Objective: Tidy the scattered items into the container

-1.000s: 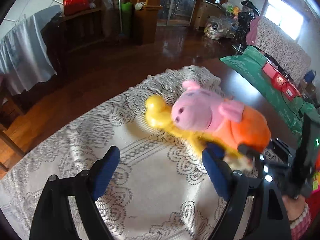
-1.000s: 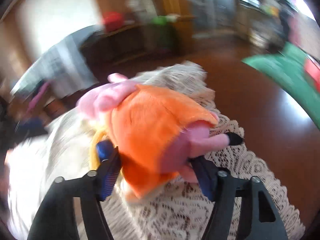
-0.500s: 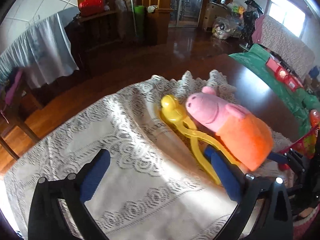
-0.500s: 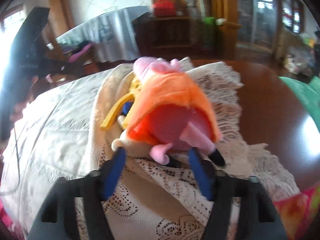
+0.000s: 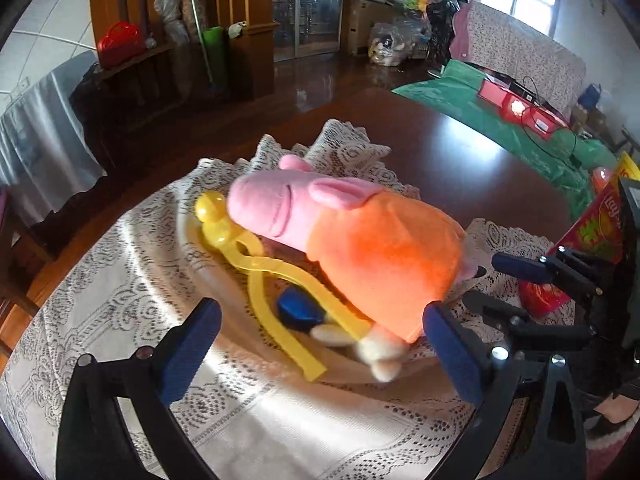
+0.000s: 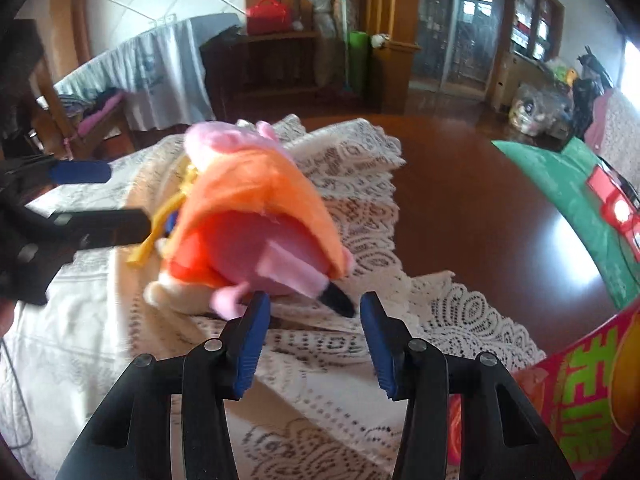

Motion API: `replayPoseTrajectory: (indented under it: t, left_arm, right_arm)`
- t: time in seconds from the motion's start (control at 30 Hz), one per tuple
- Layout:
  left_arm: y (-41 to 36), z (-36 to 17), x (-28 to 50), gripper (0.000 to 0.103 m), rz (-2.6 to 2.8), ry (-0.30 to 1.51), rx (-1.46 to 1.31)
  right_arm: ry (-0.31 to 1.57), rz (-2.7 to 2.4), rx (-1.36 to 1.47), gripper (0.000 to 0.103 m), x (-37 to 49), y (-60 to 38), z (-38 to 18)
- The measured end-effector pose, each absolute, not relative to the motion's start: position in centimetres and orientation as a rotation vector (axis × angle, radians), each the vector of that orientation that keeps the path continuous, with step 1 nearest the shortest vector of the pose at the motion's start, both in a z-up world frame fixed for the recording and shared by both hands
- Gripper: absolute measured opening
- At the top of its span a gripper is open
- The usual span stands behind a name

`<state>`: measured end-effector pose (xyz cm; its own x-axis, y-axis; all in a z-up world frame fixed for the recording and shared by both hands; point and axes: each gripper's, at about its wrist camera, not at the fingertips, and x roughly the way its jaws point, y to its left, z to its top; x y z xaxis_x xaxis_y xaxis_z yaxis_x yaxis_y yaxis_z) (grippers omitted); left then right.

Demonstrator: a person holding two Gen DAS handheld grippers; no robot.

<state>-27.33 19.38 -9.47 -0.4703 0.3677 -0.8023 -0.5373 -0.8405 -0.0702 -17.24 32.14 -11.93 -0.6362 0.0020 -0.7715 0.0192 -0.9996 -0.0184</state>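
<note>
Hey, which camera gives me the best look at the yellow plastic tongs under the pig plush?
The left wrist view. There the yellow tongs show their round head and both long arms beside the pig plush. The right wrist view shows only a blurred yellow strip poking out from behind the plush's orange dress.

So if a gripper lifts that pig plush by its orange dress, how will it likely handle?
The pig plush looks soft and stuffed, so the pads would probably sink in and hold. Its thin legs would likely dangle. It lies over the yellow plastic tongs, which may shift as it lifts.
</note>
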Motion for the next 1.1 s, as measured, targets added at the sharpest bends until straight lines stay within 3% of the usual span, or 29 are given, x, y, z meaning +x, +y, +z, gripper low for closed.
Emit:
replayPoseTrajectory:
  t: [0.1,0.2,0.23,0.27,0.3,0.33,0.4,0.77,1.0,1.07,1.1]
  left_arm:
    - [20.5,-10.4,-26.8,0.103,2.258,0.240,-1.191]
    - [21.5,-11.3,-26.8,0.103,2.258,0.266,-1.193]
    - [21.7,-11.6,-26.8,0.093,2.246,0.249,-1.199]
    - [21.8,-11.7,-27.0,0.077,2.232,0.241,-1.211]
    - [21.9,-11.9,-27.2,0.037,2.216,0.237,-1.227]
    - [21.8,-12.0,-27.5,0.018,2.207,0.210,-1.250]
    - [20.9,-11.6,-27.9,0.004,2.235,0.163,-1.260]
    - [10.2,-4.6,-23.6,0.003,2.437,0.139,-1.155]
    - [3.8,-6.3,-21.9,0.003,2.406,0.071,-1.312]
    - [3.4,-7.1,-21.2,0.012,2.418,0.091,-1.335]
    - [3.3,-7.4,-20.8,0.027,2.426,0.100,-1.341]
  right_arm:
    - [0.062,-2.848,1.358,0.048,-17.0,32.3,-12.4]
    - [0.093,-2.840,1.370,0.056,-16.8,32.4,-12.9]
    - [0.086,-2.831,1.370,0.058,-16.8,32.5,-13.0]
    - [0.069,-2.827,1.365,0.058,-16.7,32.6,-13.0]
    - [0.050,-2.825,1.358,0.058,-16.7,32.7,-12.9]
    - [0.031,-2.822,1.352,0.058,-16.6,32.8,-12.9]
    - [-0.004,-2.815,1.335,0.058,-16.4,32.9,-12.7]
    - [-0.136,-2.733,1.182,0.058,-14.1,31.0,-9.9]
    - [-0.175,-2.716,1.212,0.058,-14.8,28.2,-9.4]
    - [-0.155,-2.719,1.213,0.065,-14.2,27.4,-9.4]
    - [-0.142,-2.723,1.214,0.070,-13.9,27.1,-9.4]
